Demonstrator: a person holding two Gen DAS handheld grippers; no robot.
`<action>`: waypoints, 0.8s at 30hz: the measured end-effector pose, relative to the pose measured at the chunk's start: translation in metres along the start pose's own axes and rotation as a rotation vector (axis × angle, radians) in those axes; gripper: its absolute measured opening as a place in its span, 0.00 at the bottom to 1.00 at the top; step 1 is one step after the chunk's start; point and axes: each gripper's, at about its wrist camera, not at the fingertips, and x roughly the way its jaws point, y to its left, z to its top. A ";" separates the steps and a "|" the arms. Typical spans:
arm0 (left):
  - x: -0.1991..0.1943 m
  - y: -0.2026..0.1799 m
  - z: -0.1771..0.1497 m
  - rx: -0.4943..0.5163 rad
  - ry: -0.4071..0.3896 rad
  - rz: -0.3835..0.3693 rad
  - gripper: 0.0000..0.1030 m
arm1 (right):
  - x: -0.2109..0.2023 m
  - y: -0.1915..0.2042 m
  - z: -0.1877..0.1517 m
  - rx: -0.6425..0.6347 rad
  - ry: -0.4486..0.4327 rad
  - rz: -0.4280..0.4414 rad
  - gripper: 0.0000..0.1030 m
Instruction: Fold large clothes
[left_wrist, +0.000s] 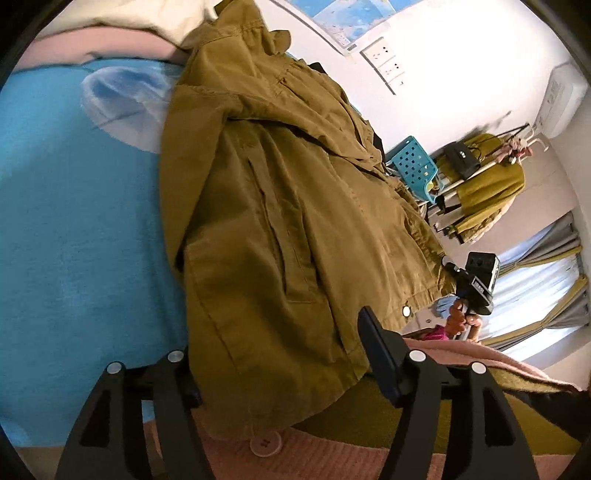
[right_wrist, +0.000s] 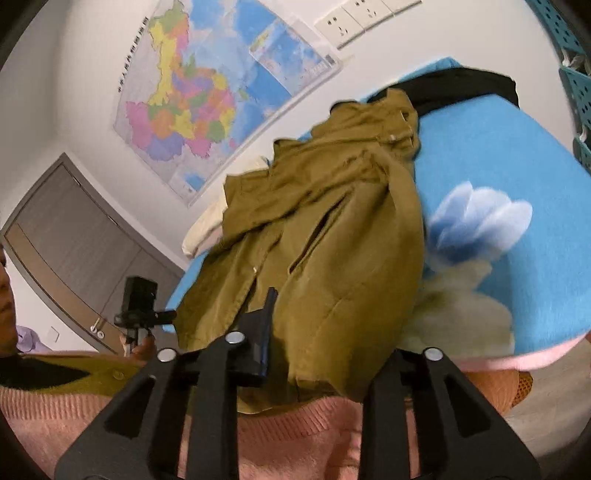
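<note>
An olive jacket (left_wrist: 288, 206) lies spread on a blue bed cover (left_wrist: 74, 229), with its hem at the near edge of the bed. My left gripper (left_wrist: 277, 343) stands open over that hem. The cloth lies between the jaws and covers the left fingertip, while the right finger (left_wrist: 376, 343) is bare. In the right wrist view the jacket (right_wrist: 332, 236) is bunched, and a fold hangs between the jaws of my right gripper (right_wrist: 332, 325). These jaws stand open: the left finger (right_wrist: 264, 328) shows beside the cloth, the other is hidden under it.
A person's pink sweater (right_wrist: 288, 435) fills the near edge. At the bed's head lie a cream pillow (left_wrist: 140, 18) and a pink blanket (left_wrist: 103, 44). A black garment (right_wrist: 461, 85) lies past the jacket. Beyond stand a blue plastic chair (left_wrist: 413, 162), a clothes rack (left_wrist: 487, 177) and a map-covered wall (right_wrist: 207, 99).
</note>
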 end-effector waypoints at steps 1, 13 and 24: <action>0.004 -0.003 0.001 0.004 0.003 0.005 0.26 | -0.001 0.000 -0.002 -0.004 0.001 0.009 0.25; -0.058 -0.038 -0.003 0.127 -0.242 -0.003 0.08 | -0.049 0.057 0.006 -0.148 -0.175 0.119 0.12; -0.076 -0.016 0.007 0.073 -0.323 -0.095 0.09 | -0.050 0.064 0.027 -0.146 -0.216 0.131 0.13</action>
